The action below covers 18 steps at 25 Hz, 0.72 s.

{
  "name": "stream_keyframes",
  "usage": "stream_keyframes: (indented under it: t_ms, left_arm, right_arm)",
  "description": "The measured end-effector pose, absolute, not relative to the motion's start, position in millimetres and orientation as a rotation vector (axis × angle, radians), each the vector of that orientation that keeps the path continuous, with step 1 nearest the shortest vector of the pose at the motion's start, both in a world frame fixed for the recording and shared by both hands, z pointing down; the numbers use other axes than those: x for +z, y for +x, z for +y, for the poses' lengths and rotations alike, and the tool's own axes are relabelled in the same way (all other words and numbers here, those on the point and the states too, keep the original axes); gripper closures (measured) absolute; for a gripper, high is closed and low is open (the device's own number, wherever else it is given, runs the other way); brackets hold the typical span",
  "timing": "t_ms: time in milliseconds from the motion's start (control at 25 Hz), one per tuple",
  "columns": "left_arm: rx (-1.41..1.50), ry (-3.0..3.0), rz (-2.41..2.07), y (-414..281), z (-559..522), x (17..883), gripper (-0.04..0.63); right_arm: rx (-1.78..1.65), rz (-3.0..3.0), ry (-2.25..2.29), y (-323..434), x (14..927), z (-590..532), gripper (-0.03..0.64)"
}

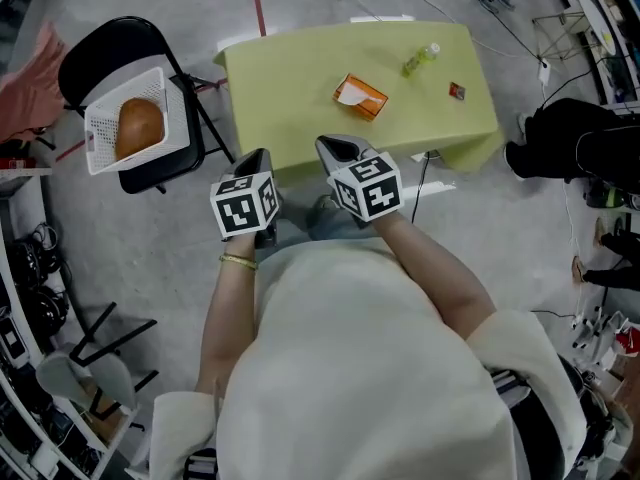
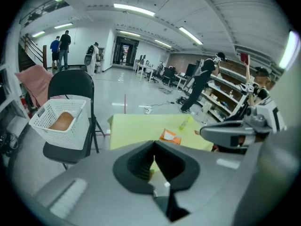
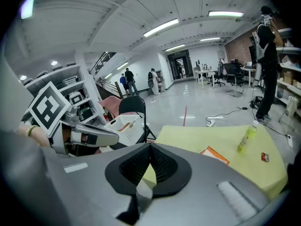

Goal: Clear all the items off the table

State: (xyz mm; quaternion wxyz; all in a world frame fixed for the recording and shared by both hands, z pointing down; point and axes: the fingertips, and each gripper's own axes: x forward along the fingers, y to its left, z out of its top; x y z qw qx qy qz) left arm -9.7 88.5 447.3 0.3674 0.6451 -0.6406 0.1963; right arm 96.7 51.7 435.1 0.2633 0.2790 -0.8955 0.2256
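Holds left gripper [image 1: 258, 163] and right gripper [image 1: 340, 150] empty, jaws fully closed, at near edge of table [image 1: 290, 78]. Leaves orange packet [image 1: 360, 95], bottle [image 1: 421, 58] and small red item [image 1: 457, 91] lying on it; likely keeps white basket [image 1: 172, 103] on chair [image 1: 110, 48] beside for receiving them.

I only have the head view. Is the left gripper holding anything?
Observer: No. Its own view shows the left gripper shut, jaws together with nothing between them.
Operator: And the right?
Observer: The right gripper is shut and empty too, by its own view.
Operator: Is the bottle standing?
Observer: Yes, the right gripper view shows the bottle upright on the table.
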Motion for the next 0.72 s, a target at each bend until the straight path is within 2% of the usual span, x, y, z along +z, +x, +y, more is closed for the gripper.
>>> stream_keyframes:
  t_ms: [360, 720]
  left_arm:
    - [0.553, 1.724, -1.576, 47.7, 66.8, 452.3, 0.586]
    - [0.623, 1.793, -1.493, 75.2, 40.0, 457.8, 0.586]
  right_arm:
    - [0.652, -2.383, 0.898, 168.4, 441.5, 33.0, 0.617]
    - [0.732, -2.321, 1.056, 220.3, 457.0, 8.0, 0.617]
